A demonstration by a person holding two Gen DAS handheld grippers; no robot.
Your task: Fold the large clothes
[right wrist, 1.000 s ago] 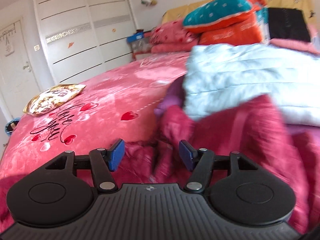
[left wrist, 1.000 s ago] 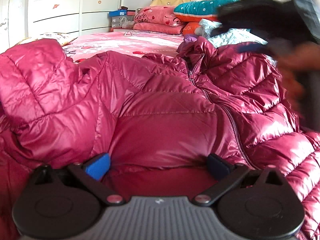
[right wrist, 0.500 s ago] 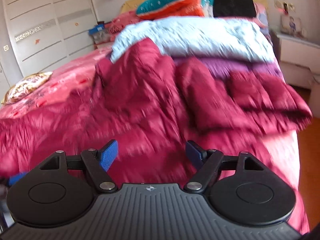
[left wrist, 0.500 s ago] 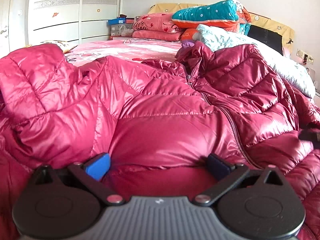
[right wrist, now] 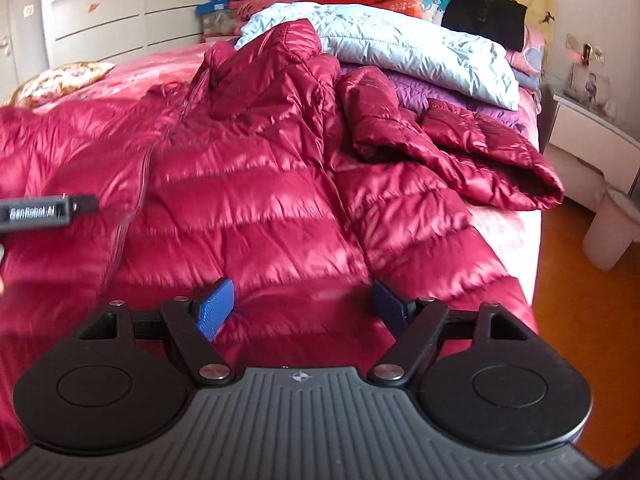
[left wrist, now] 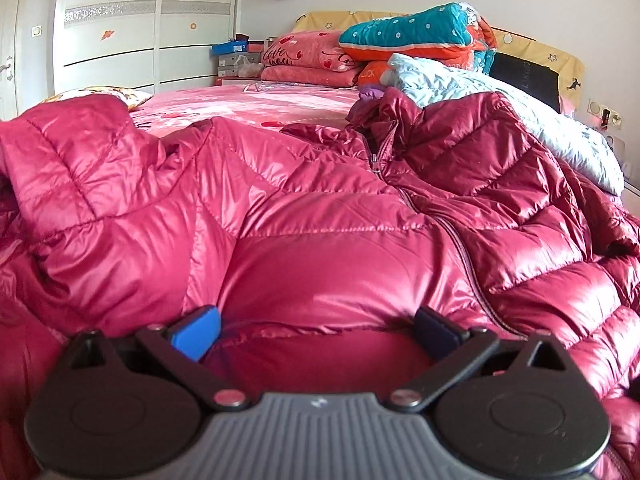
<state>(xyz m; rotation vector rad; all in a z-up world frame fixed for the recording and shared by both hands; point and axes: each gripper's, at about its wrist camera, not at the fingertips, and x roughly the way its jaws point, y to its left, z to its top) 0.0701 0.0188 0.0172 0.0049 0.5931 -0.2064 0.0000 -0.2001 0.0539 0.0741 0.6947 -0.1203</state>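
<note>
— So where do we have the red down jacket (left wrist: 320, 216)?
— Spread across the pink bed (left wrist: 256, 100), beside a pale blue jacket (right wrist: 400, 40).
— And our left gripper (left wrist: 316, 330)?
— Released, its fingers (left wrist: 196, 332) wide at the hem.
— Our right gripper (right wrist: 300, 308)?
— Opening, fingers (right wrist: 214, 308) gripping nothing.

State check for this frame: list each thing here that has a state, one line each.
Red jacket: spread on the bed, zipped most of the way, not yet folded.
Its sleeve: lying bent across the bed's right side.
Pale blue jacket: lying behind the red one.
Wardrobe: doors closed.
Left tool: open, jacket hem between its pads.
Right tool: jaws opening, above the jacket, gripping nothing.
</note>
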